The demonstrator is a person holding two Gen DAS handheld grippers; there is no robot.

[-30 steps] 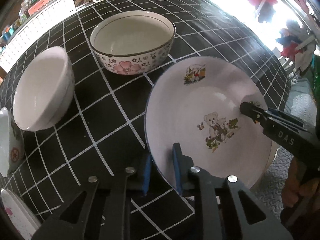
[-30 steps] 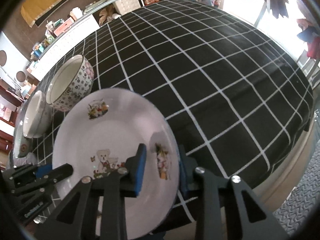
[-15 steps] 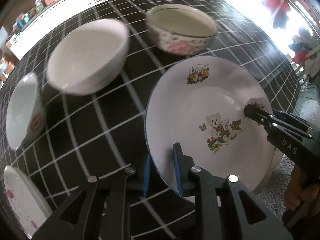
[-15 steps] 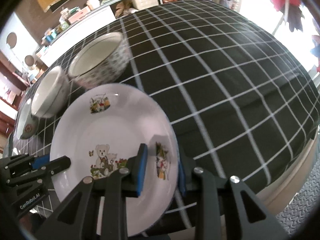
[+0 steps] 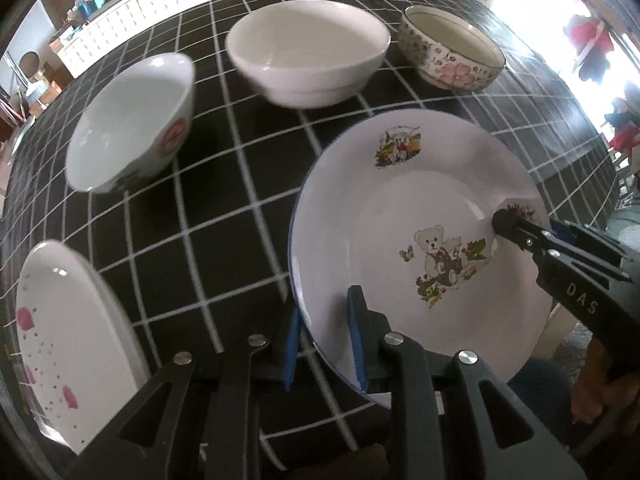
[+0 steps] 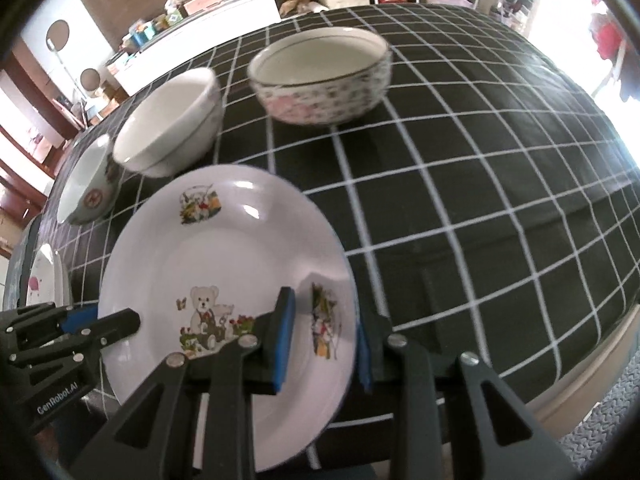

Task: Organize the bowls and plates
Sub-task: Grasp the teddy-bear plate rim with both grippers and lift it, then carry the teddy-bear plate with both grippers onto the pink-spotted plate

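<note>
A white plate with a teddy bear print [image 5: 420, 216] [image 6: 224, 264] is held above the black checked tablecloth [image 5: 208, 216] by both grippers. My left gripper [image 5: 322, 344] is shut on its near left rim. My right gripper [image 6: 324, 340] is shut on its right rim, and it also shows in the left wrist view [image 5: 520, 228]. Behind the plate stand a floral bowl [image 5: 452, 54] [image 6: 320, 76], a plain white bowl [image 5: 306, 60] [image 6: 168, 120] and a white bowl with a red mark [image 5: 132, 120] [image 6: 86, 182].
A white plate with pink flowers [image 5: 60, 340] [image 6: 44, 284] lies at the table's left near edge. Shelves and cluttered counters [image 6: 224, 4] stand behind the table. The table's right edge [image 6: 580, 380] drops to a grey floor mat.
Both grippers have carried the bear plate leftward along the table. The bowls have shifted right in view, and the red-marked bowl and pink-flower plate have come into fuller view.
</note>
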